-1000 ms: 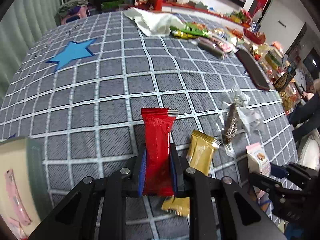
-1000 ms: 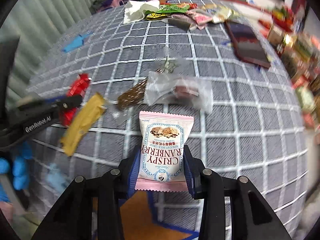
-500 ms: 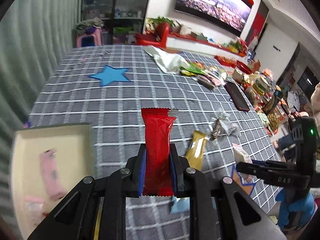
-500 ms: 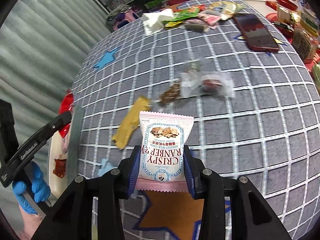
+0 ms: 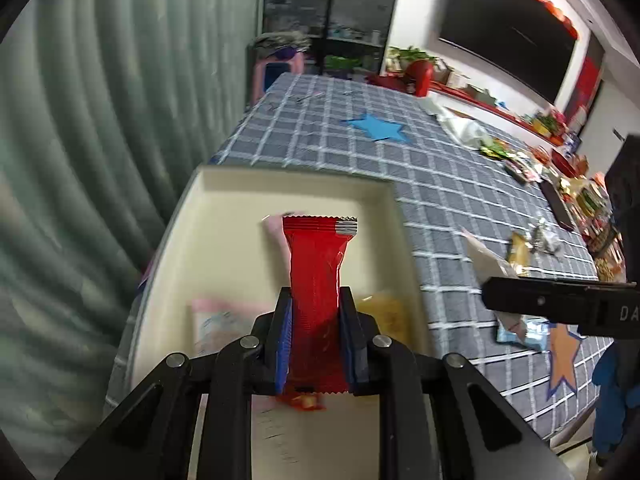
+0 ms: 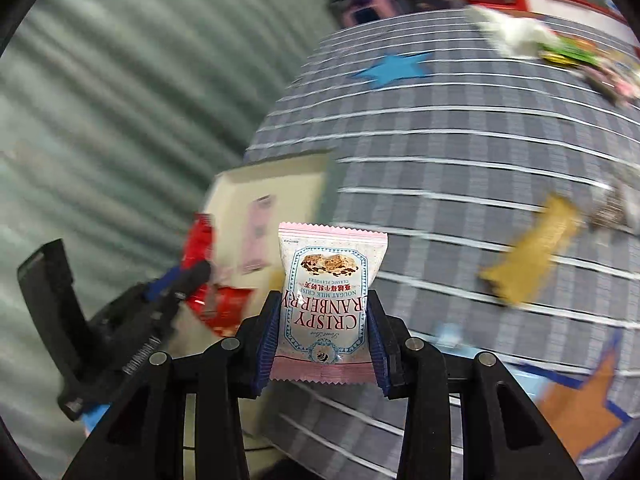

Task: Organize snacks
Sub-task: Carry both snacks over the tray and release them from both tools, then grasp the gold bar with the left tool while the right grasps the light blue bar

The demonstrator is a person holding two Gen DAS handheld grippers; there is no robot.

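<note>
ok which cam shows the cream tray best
The left wrist view: the cream tray fills the frame sharply, walls and snacks inside visible. The right wrist view shows it only small, blurred and partly hidden.

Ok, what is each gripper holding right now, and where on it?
Left gripper pinches the red snack bar by its lower half. Right gripper clamps the pink Crispy Cranberry packet by its lower side edges.

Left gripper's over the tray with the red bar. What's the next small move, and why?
Probably lower a little and open the left gripper: its red bar hangs over the tray, where other snacks already lie. The right gripper, holding the cranberry pack, could follow.
</note>
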